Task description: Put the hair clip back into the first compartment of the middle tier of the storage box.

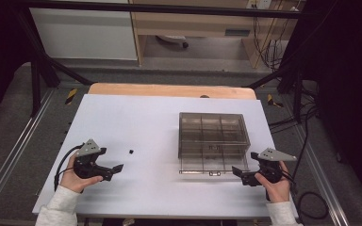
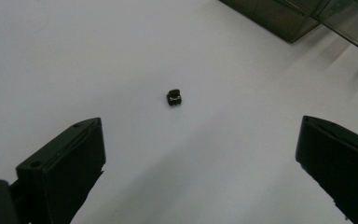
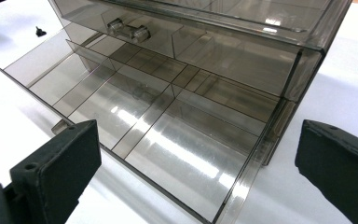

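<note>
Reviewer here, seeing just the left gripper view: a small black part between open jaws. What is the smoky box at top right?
Observer: A clear drawer box; its lower drawer is pulled out toward the person.
Operator: Anything in that drawer?
Observer: No, its compartments are bare in the right gripper view.
Operator: Where is the other gripper?
Observer: The right gripper is open, near the drawer's front right corner.
</note>
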The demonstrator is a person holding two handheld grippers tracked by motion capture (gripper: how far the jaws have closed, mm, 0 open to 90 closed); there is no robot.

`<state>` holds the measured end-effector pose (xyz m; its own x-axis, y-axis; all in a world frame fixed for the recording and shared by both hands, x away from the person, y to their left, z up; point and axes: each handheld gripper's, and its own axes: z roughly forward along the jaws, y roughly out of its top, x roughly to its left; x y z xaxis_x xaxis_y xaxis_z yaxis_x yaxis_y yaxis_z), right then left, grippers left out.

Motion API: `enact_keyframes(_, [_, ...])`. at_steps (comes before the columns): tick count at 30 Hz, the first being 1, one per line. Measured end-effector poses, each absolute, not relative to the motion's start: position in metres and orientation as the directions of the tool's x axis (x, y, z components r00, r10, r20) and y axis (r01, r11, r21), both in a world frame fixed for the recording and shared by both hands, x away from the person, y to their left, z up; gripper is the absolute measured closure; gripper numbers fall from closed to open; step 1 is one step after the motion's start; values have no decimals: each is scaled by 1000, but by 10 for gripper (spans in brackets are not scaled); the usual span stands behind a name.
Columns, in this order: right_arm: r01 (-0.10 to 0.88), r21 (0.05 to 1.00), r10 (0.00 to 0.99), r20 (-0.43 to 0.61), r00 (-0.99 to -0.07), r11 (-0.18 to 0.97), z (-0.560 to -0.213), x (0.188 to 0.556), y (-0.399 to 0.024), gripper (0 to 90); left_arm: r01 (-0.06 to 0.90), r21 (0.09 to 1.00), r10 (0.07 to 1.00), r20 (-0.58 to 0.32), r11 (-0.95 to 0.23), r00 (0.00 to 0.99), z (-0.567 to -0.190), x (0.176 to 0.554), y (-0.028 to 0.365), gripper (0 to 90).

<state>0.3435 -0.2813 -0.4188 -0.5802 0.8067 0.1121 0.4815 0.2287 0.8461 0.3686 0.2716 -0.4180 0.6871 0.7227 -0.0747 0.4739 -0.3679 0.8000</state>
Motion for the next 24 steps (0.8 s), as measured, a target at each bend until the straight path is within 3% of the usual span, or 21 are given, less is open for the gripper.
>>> enact_keyframes(24, [481, 849, 810, 118, -574, 217, -417, 342, -285, 8, 467, 796, 718, -61, -384, 693, -402, 387, 243, 7])
